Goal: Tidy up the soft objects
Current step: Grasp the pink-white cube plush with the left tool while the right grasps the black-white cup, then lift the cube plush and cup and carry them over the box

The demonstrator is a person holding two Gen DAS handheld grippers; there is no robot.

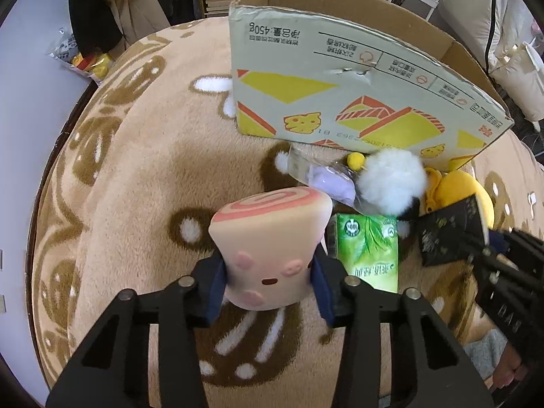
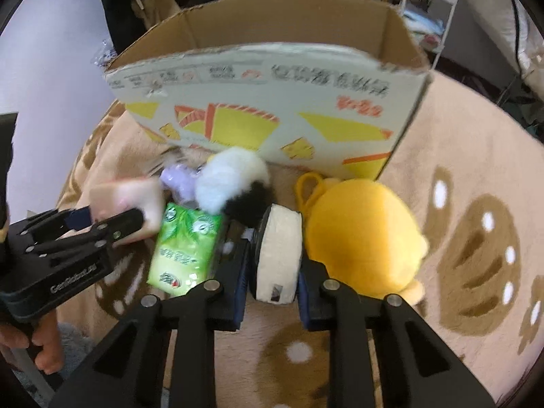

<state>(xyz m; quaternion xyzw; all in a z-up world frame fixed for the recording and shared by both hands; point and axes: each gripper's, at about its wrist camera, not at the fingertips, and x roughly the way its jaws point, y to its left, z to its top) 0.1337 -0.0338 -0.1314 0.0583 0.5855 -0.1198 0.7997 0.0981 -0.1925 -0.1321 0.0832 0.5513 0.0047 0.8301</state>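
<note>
The pink swirl-roll squishy [image 1: 272,248] is being pinched across its sides by the left claw [image 1: 268,289], over the plush rug [image 1: 136,187]. A dark-wrapped tissue pack [image 2: 277,255] is being clamped by the right claw [image 2: 272,292]. Both are judged light and yielding; mid-body grips suit them, before the cardboard box [image 1: 340,78].
</note>
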